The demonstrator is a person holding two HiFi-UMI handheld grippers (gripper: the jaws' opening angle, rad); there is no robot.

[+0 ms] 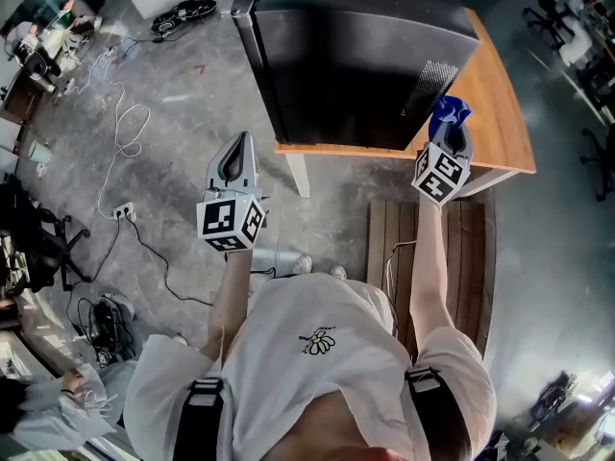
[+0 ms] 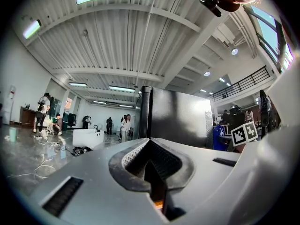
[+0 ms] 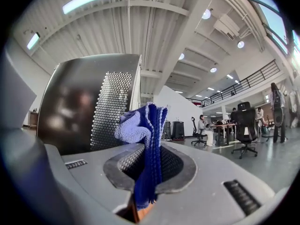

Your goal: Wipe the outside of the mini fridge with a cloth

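Mini fridge: dark shell, smooth, glossy, reflective sheen; side panel perforated metal, fine holes.
Cloth: blue fabric, soft nubby weave, matt.
Surface: wood top, smooth, satin orange-brown.
Left claw, right claw: matt grey plastic, dimpled pads.
Floor: grey concrete, mottled, slight shine.

At six o'clock in my head view I see a white short-sleeved T-shirt with a small daisy print and black straps over both shoulders. The left gripper, toward nine o'clock, and the right gripper, toward two o'clock, are grey moulded shells. Each bears a white cube of black square markers and has dark, finely textured pads lining its jaws.
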